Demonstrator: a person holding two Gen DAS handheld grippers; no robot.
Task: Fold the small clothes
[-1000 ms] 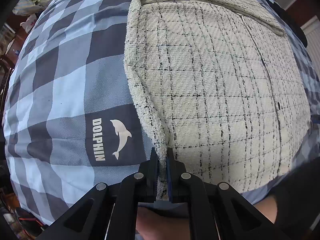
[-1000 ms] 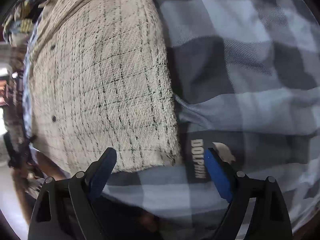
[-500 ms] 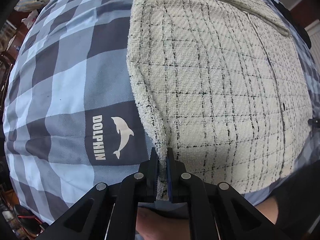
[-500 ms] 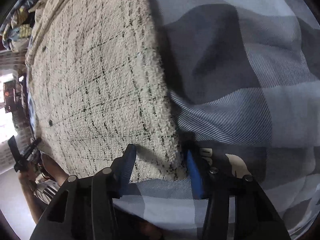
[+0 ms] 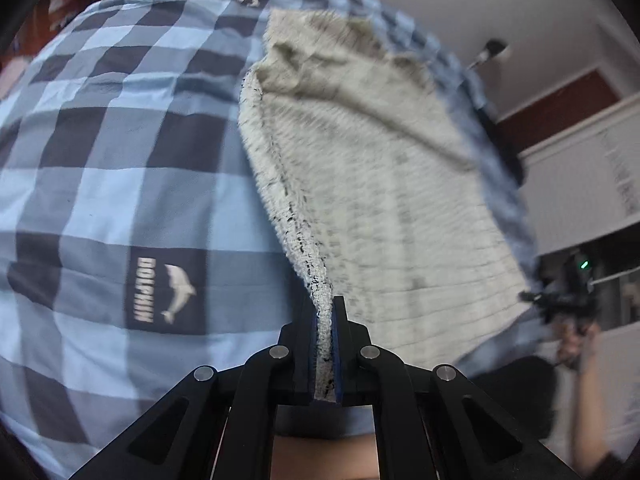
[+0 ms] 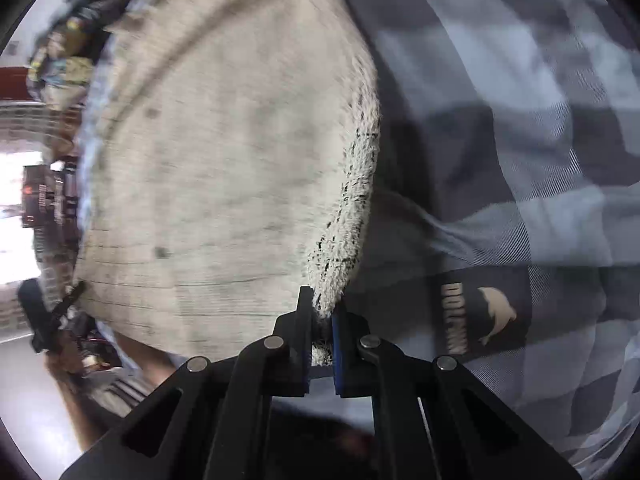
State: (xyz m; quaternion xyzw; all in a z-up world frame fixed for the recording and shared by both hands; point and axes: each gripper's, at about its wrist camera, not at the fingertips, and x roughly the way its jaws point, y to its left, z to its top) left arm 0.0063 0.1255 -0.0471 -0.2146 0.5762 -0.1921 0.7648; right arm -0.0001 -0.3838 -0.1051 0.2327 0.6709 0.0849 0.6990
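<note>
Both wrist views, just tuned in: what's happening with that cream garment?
A person is working two handheld claws on a cream checked garment lying on a blue checked bedspread. The left claw is shut on one near corner, the right claw on the other. That near edge is raised off the bedspread, ready for a fold.

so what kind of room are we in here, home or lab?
Most likely a home bedroom. The cream tweed garment lies on a blue checked bed cover with a DOLPHIN label. White panelled furniture stands beyond the bed, and a heap of clothes sits at its far end.
</note>
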